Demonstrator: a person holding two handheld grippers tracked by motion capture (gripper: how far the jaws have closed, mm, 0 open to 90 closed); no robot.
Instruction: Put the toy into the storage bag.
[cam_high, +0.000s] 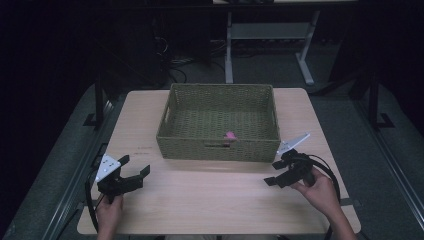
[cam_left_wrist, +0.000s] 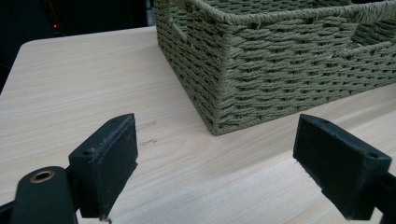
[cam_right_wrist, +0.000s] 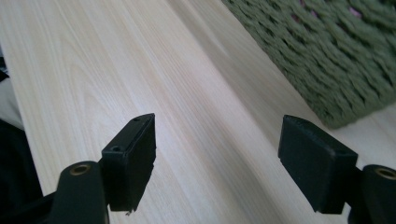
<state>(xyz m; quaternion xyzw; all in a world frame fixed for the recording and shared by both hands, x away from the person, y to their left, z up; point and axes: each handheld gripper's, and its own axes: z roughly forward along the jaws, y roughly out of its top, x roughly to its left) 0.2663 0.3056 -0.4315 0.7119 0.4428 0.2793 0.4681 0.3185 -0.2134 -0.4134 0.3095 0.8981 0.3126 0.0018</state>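
The green woven rectangular basket sits at the middle-far part of the pale wooden table, a small pink object lying inside by its near wall, with bare tabletop along the near edge and both sides. The left gripper rests low at the near-left, jaws wide apart and empty, aimed at the basket's near-left corner. The right gripper, near the basket's near-right corner, angles leftward over the wood, jaws wide and empty.
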